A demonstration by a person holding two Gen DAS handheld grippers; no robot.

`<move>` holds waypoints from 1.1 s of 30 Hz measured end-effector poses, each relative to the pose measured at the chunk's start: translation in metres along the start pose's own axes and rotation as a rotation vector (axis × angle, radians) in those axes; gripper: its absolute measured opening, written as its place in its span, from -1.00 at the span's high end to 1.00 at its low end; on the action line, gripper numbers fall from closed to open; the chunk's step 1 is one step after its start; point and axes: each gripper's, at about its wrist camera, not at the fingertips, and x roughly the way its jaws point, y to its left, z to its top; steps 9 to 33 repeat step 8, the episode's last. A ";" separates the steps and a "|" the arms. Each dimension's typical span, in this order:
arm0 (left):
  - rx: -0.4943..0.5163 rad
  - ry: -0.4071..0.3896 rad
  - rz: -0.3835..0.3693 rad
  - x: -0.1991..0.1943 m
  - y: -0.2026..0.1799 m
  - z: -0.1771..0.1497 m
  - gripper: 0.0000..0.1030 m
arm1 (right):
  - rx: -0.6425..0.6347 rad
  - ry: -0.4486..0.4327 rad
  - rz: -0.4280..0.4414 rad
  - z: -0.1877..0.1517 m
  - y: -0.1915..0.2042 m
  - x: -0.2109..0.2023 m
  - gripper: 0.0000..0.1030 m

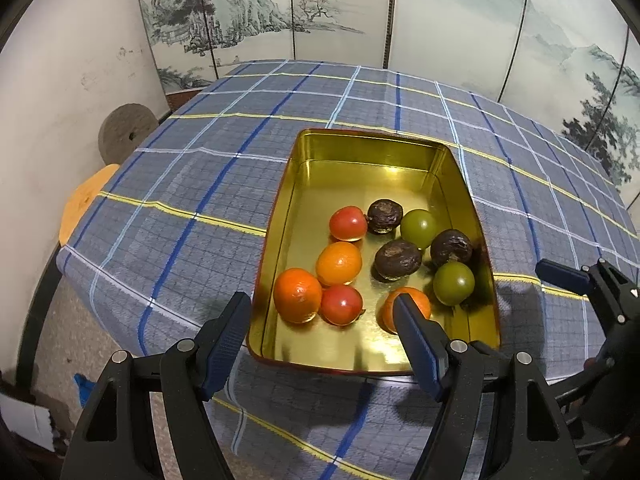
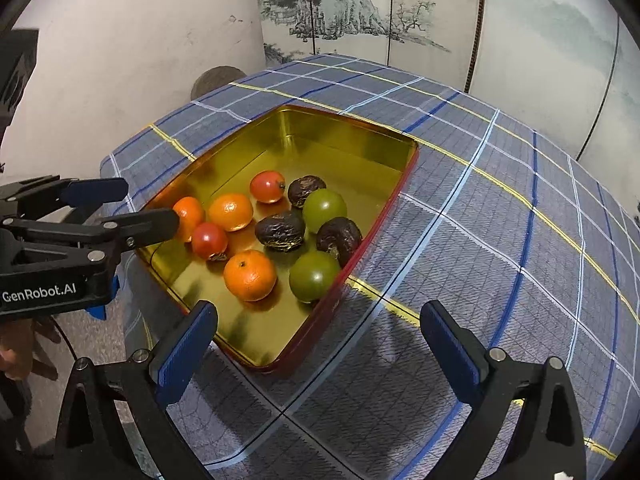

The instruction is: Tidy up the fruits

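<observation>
A gold tin tray [image 1: 360,134] [image 2: 340,120] with a red outside sits on the plaid tablecloth [image 1: 180,184]. In it lie three oranges [image 2: 250,275], two red tomatoes [image 2: 267,186], two green fruits [image 2: 314,276] and three dark wrinkled fruits [image 2: 280,230], all loose in its near half. My left gripper [image 1: 322,304] is open over the tray's near left corner, one finger outside the wall and one in front of an orange [image 1: 420,300]. My right gripper [image 2: 319,308] stands wide open above the tray's near right corner, holding nothing.
A folding screen [image 1: 280,8] painted with an ink landscape stands behind the table. A round stone disc [image 1: 124,132] and an orange board [image 1: 86,200] sit beyond the table's left edge. The cloth hangs over the near edge [image 1: 120,300].
</observation>
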 end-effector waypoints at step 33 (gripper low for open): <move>0.005 -0.002 -0.008 -0.001 -0.002 0.000 -0.43 | -0.002 0.003 0.003 -0.001 0.000 0.000 -0.96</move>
